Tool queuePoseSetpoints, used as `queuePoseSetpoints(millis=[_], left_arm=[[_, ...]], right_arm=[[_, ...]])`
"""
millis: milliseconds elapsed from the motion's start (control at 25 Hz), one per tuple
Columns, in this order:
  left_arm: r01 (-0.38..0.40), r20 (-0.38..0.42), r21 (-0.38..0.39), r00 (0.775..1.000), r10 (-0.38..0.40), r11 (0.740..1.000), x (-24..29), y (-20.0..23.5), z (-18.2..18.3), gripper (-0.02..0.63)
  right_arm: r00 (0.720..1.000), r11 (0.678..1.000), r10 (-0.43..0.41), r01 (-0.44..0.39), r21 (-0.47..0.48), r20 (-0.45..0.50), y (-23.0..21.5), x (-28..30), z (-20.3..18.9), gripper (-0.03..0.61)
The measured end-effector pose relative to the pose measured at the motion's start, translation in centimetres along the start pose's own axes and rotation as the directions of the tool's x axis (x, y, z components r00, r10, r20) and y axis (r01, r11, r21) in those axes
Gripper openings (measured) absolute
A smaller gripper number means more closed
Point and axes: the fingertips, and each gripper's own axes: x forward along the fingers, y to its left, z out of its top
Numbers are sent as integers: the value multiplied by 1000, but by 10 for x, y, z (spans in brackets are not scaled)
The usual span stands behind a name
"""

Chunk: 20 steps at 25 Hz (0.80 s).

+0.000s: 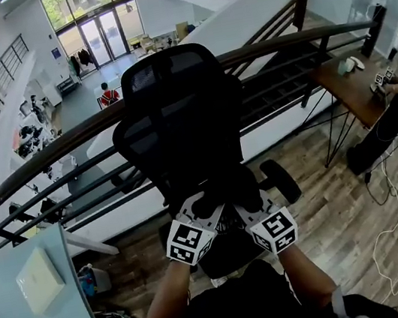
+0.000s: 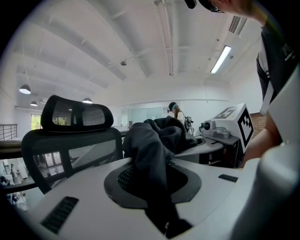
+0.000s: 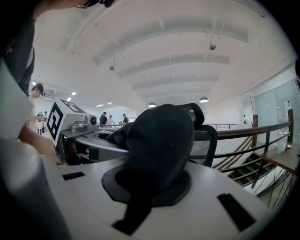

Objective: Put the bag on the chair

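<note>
Head view: I'm at the black chair (image 1: 177, 120), which stands against the railing (image 1: 292, 40) with its seat toward me. Left gripper (image 1: 199, 211) and right gripper (image 1: 251, 204) are side by side over the front edge of the seat, with the black bag (image 1: 223, 188) bunched between them. Can't tell if it touches the seat. Left gripper view: jaws are clamped on a fold of the bag's fabric (image 2: 150, 145), chair back to the left, right gripper beyond the bag. Right gripper view: jaws are pinched nearly together on bag fabric, which bulges up (image 3: 161, 140) and hides most of the chair back. Left gripper is at the left.
</note>
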Motion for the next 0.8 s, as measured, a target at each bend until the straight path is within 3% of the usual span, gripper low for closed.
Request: queuePoseSetpoints(millis=[280, 800], left_arm=[[9, -3, -25, 1000, -9, 1000, 8, 17, -7, 91], [-74, -47, -114, 996, 69, 991, 38, 56, -33, 91]], right_arm=[[1000, 1000, 24, -24, 0, -16, -7, 18, -5, 41], [988, 991, 136, -136, 7, -72, -32, 64, -27, 41]])
